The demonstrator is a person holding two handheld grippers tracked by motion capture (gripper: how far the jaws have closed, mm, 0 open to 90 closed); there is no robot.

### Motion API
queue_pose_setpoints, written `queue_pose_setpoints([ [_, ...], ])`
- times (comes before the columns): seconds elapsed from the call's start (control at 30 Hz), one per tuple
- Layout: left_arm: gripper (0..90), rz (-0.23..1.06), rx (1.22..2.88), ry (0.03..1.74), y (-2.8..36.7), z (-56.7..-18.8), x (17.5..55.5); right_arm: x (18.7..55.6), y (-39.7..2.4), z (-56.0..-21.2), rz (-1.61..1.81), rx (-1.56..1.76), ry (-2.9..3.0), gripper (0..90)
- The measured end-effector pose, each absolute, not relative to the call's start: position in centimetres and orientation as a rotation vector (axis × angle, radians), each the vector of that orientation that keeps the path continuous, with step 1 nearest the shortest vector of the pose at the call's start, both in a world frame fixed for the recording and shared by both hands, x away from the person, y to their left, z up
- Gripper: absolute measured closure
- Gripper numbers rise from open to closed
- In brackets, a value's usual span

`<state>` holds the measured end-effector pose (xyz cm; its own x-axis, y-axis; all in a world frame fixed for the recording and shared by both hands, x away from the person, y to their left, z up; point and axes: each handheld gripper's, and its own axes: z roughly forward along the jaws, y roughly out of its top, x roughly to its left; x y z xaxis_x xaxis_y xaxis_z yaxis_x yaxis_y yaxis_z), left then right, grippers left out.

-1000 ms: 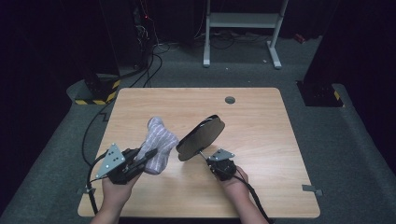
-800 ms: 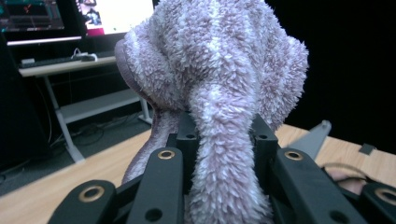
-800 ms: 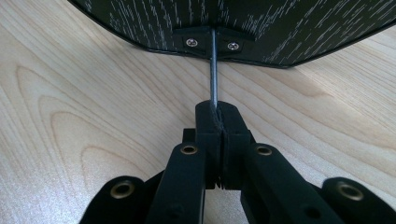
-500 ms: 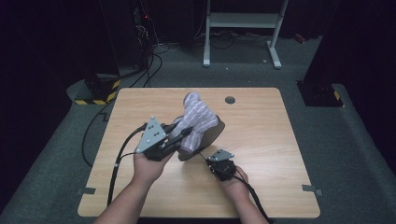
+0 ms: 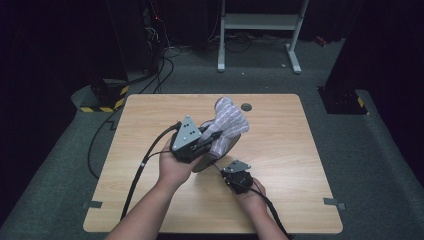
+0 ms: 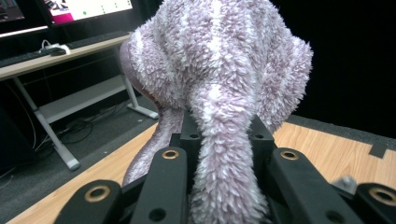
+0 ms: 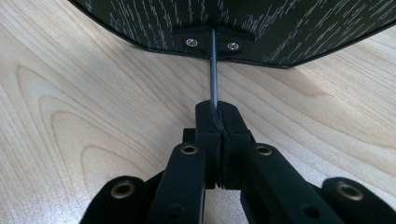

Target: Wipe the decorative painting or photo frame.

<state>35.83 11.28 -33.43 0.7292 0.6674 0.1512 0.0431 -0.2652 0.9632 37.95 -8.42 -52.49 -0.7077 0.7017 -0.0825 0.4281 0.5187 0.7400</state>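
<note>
**Two grips locked, sock now over the form**

Both hand-held grippers are clamped tight. Our left hand-held gripper [image 5: 212, 134] has the fuzzy lilac-striped sock [image 5: 227, 122] pinched between its pads; in the left gripper view the sock [image 6: 219, 93] bulges up and away from the jaws. Our right hand-held gripper [image 5: 231, 167] is shut on the thin stem [image 7: 213, 70] of the dark oval form [image 7: 233, 28], w/ the form raised off the counter [image 5: 290, 160].

What changed: a sec ago the sock hung low at the form's 9 o'clock, near our side of the counter. Now the left hand has swung it up and toward 1 o'clock, so it sits on top of the form [image 5: 205, 162], covering most of it. The right hand stayed put. We judge the sock is being drawn over the form, approx. midway; whether the opening has caught the form's edge we can't tell.

Around: a small round grommet [image 5: 246, 106] sits just past the sock at 12 o'clock, cables [image 5: 142, 165] trail at 7 o'clock. Nothing blocks the pull; the sock hides the form's tip, though.
</note>
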Motion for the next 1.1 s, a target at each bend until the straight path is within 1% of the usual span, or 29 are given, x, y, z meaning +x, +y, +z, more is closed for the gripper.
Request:
queue_pose_setpoints([
  [0.33,74.7,0.683,1.739,0.578,15.4,-36.7,33.3,38.0,-8.4,-52.5,1.012,0.924,2.388,88.6],
  [0.53,74.6,0.697,1.722,0.586,16.5,-37.7,32.1,37.9,-8.4,-52.5,1.012,0.928,2.392,88.6],
  [0.67,74.5,0.680,1.714,0.593,16.8,-37.5,32.3,38.0,-8.4,-52.5,1.011,0.928,2.392,88.6],
  [0.8,74.5,0.679,1.709,0.576,16.0,-36.4,32.9,38.0,-8.5,-52.5,1.018,0.929,2.392,88.5],
  [1.1,74.5,0.686,1.729,0.518,12.0,-32.8,35.0,37.9,-8.4,-52.5,1.011,0.932,2.391,88.6],
])
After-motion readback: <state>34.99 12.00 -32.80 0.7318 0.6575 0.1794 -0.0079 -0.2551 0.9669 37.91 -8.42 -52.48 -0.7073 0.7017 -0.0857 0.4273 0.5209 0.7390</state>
